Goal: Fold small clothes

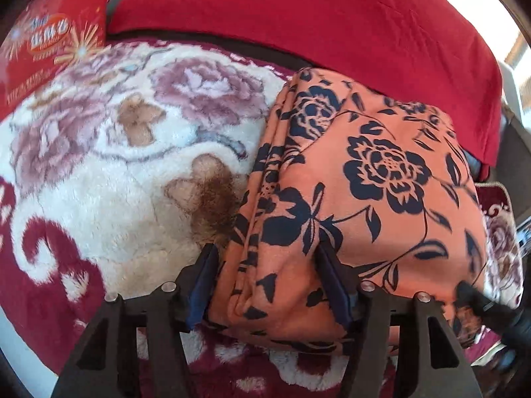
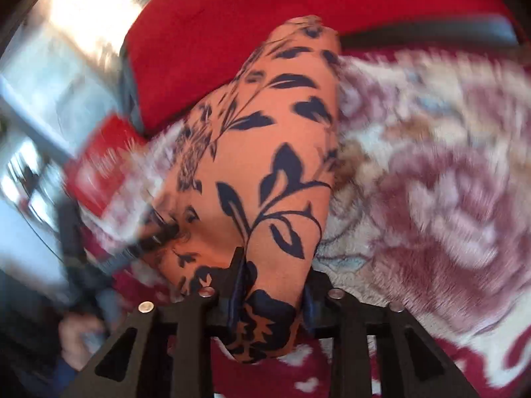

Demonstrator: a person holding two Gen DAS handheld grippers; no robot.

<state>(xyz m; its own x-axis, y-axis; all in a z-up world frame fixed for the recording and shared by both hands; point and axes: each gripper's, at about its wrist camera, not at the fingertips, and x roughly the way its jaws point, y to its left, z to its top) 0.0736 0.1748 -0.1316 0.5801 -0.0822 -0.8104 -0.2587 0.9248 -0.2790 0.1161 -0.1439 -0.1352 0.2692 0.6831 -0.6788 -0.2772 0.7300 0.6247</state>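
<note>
An orange garment with dark blue flowers lies folded in several layers on a plush floral blanket. My left gripper straddles its near left edge, the jaws wide with a thick bunch of cloth between the pads. In the right wrist view the same garment runs away from me as a lifted, narrow fold, and my right gripper is shut on its near end. The right gripper's dark tip shows at the garment's near right corner in the left wrist view. The right view is motion-blurred.
A red cloth covers the surface beyond the blanket. A red printed packet lies at the far left; it also shows blurred in the right wrist view. The blanket has a dark red border nearest me.
</note>
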